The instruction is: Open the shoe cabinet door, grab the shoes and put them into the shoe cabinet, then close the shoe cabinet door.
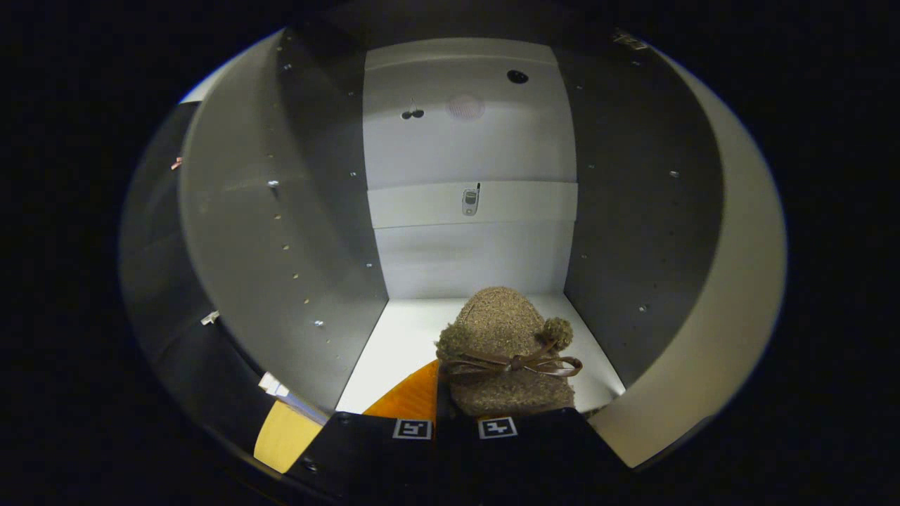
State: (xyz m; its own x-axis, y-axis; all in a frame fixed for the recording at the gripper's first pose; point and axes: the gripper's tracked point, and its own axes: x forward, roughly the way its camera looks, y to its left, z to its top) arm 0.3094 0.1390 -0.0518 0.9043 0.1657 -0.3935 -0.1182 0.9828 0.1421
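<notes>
A brown fuzzy shoe (503, 337) with a thin bow and a small pompom sits toe-forward just ahead of my fingers, inside the open shoe cabinet (281, 232). Its sole rests on or hangs just above the white cabinet floor (404, 337); I cannot tell which. My gripper (457, 397) is shut on the shoe's near end. One finger (411, 397) shows along the shoe's left side, and the other is hidden by the shoe. The shoe lies nearer the right wall than the left.
Grey side walls with rows of shelf-pin holes rise on both sides, the right wall (633, 211) close to the shoe. A white back panel (467, 140) with a cross rail (422, 207) closes the far end. A dark panel (158, 267) stands outside the left wall.
</notes>
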